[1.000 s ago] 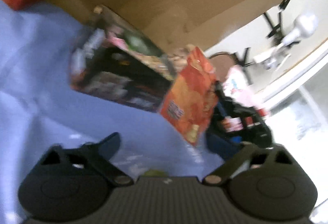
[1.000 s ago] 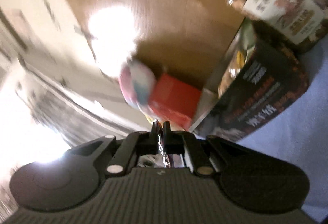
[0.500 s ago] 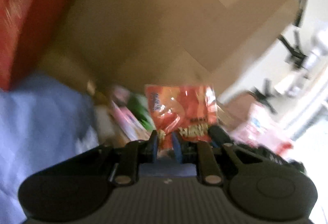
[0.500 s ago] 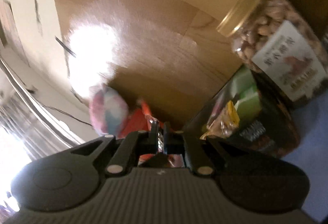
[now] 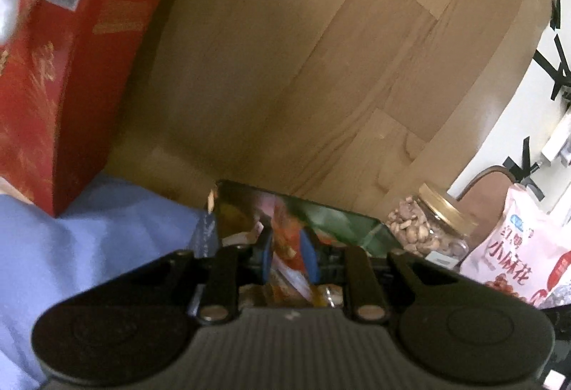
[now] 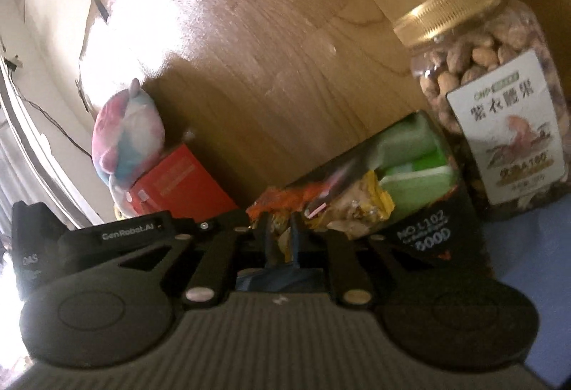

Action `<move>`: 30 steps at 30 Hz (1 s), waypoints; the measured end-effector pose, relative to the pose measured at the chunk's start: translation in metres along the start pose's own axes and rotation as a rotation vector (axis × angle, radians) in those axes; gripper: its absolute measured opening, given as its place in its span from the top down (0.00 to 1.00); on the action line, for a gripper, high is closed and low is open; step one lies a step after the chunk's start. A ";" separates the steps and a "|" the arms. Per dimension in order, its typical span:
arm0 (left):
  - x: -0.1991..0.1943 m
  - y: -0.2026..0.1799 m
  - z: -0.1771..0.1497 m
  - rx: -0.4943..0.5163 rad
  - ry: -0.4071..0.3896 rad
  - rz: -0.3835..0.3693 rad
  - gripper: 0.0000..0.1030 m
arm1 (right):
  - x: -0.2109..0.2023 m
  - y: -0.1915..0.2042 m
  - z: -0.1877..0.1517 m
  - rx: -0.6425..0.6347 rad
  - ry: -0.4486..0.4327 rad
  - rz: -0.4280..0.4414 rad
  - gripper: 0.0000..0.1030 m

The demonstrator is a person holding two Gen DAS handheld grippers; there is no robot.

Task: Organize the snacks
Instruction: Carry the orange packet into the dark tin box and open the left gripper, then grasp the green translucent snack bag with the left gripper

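Black snack box (image 6: 421, 211) stands open at 1 o'clock from the right gripper (image 6: 282, 240). Nut jar (image 6: 499, 97): 2 o'clock, beside the box. Left gripper (image 5: 287, 256) clamps the orange snack packet (image 5: 291, 247) over the box. Right gripper: narrow; contents cannot be determined.

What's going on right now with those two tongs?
Left tongs shut on orange snack bag. Right tongs shut too, contents unclear. Both at the black snack box. Nut jar beside it.
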State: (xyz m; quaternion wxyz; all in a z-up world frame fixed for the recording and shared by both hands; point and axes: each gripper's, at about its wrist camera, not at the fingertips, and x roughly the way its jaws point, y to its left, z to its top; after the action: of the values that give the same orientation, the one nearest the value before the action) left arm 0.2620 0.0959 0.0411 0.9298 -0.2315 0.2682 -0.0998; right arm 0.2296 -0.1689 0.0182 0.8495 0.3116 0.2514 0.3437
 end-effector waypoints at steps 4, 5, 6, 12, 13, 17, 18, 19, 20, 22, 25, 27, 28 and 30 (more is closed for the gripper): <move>-0.014 0.000 -0.001 0.006 -0.042 0.023 0.81 | -0.009 0.008 -0.004 -0.106 -0.045 -0.070 0.75; -0.019 0.001 -0.002 0.006 -0.053 0.025 0.81 | -0.010 0.007 -0.005 -0.115 -0.051 -0.075 0.74; -0.026 0.002 -0.005 0.005 -0.062 0.025 0.81 | -0.012 0.006 -0.005 -0.115 -0.055 -0.075 0.74; -0.064 0.020 -0.040 -0.086 0.032 -0.082 0.79 | -0.020 -0.008 0.000 -0.058 -0.066 -0.072 0.71; -0.069 0.023 -0.049 -0.106 0.067 -0.104 0.79 | -0.022 -0.010 0.001 -0.040 -0.066 -0.069 0.71; -0.083 0.029 -0.084 -0.126 0.195 -0.178 0.79 | -0.044 -0.021 0.007 0.078 -0.042 -0.044 0.71; -0.085 0.028 -0.091 -0.114 0.228 -0.190 0.79 | -0.054 -0.023 0.006 0.113 -0.022 -0.026 0.70; -0.085 0.025 -0.098 -0.103 0.262 -0.207 0.79 | -0.063 -0.025 0.003 0.137 0.016 -0.018 0.70; -0.085 0.023 -0.103 -0.095 0.287 -0.221 0.79 | -0.072 -0.027 -0.001 0.146 0.056 -0.016 0.70; -0.084 0.019 -0.113 -0.095 0.335 -0.248 0.79 | -0.094 -0.030 -0.016 0.153 0.139 -0.028 0.70; -0.080 0.020 -0.123 -0.131 0.382 -0.273 0.79 | -0.121 -0.034 -0.042 0.153 0.255 -0.052 0.70; -0.078 0.022 -0.126 -0.163 0.396 -0.289 0.75 | -0.130 -0.037 -0.057 0.164 0.311 -0.075 0.70; -0.079 0.025 -0.128 -0.178 0.401 -0.294 0.75 | -0.132 -0.037 -0.063 0.164 0.319 -0.078 0.72; -0.075 0.025 -0.132 -0.215 0.417 -0.309 0.75 | -0.135 -0.034 -0.069 0.161 0.304 -0.060 0.72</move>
State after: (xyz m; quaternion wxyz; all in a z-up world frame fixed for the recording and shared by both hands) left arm 0.1285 0.0911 -0.0355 0.7986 -0.3412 0.4242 -0.2566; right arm 0.1145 -0.2638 -0.0239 0.7840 0.3153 0.4126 0.3400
